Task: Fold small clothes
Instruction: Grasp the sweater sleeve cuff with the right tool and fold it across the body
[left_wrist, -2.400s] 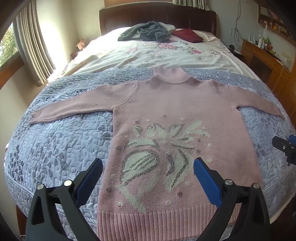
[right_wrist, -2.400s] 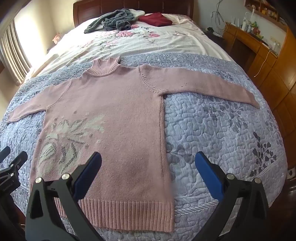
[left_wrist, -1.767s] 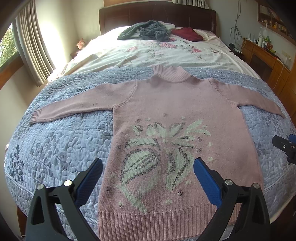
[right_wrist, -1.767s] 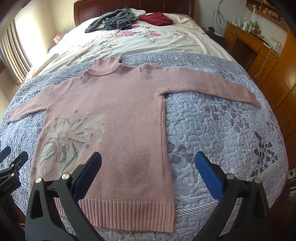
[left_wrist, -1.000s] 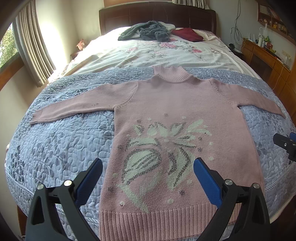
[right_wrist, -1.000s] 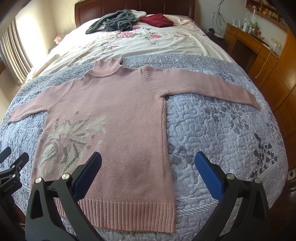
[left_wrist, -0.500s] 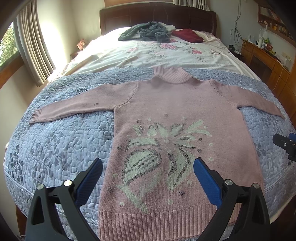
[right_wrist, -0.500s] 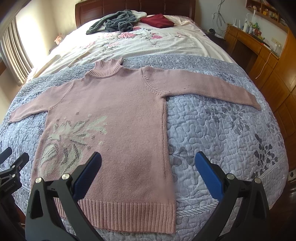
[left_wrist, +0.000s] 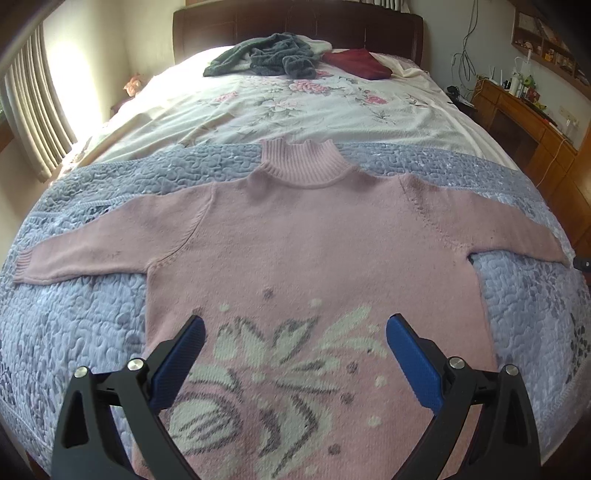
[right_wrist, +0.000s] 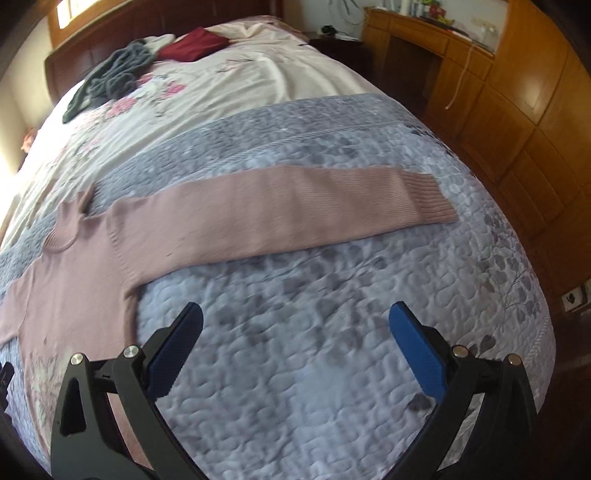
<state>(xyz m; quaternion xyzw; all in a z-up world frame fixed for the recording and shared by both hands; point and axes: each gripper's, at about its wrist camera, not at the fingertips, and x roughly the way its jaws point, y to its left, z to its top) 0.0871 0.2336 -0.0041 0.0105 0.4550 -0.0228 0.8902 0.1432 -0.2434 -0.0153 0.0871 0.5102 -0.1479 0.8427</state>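
Sweater (left_wrist: 303, 236): pink, flat on the bed (left_wrist: 74, 314), arms out.
Feel: probably soft and floppy.
Hold: sleeve cuff (right_wrist: 428, 199).
Left tool (left_wrist: 295, 354): spread, empty.
Right tool (right_wrist: 295, 339): spread, empty.

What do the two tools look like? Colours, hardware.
Both match: the left tool and right tool have black angular plastic arms, blue textured pads on the inner finger faces, and silver round bolt heads at the pivots. No cables, markings or sleeves visible.
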